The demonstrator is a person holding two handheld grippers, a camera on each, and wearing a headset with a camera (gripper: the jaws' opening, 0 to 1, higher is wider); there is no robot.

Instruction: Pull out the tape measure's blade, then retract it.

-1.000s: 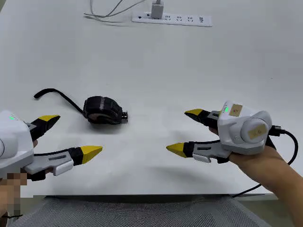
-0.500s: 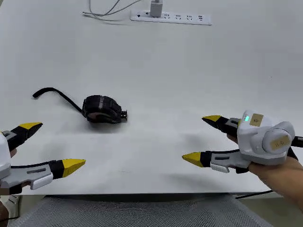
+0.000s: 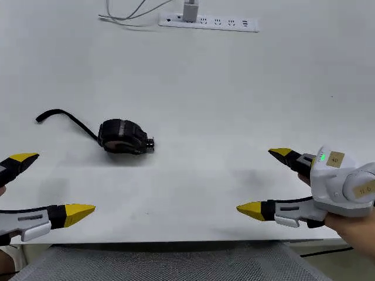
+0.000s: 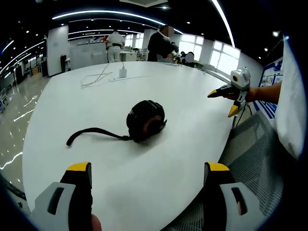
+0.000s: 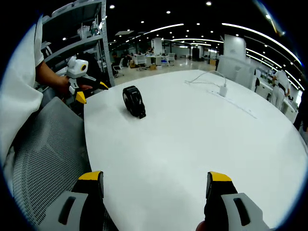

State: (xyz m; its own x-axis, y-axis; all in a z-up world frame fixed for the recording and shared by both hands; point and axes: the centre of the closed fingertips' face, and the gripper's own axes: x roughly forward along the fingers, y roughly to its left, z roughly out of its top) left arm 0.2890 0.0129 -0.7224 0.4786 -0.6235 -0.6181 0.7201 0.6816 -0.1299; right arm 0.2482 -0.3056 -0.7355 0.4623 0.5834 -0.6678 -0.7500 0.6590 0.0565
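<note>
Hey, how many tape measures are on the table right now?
1: the black round-cased tape measure lies on the white table, left of centre, its black strap trailing left. Nothing there could hide another.

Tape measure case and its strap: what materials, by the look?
Tape measure case: black, matte, ribbed grip, so likely rubber-coated plastic. Strap: black, thin, lying in a limp curve, so probably fabric or rubber cord; too small to tell which.

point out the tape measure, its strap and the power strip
tape measure (image 3: 122, 136): head view, middle of its black case
strap (image 4: 98, 129): left gripper view, midway along the black strap
power strip (image 3: 220, 23): head view, middle of its white body
</note>
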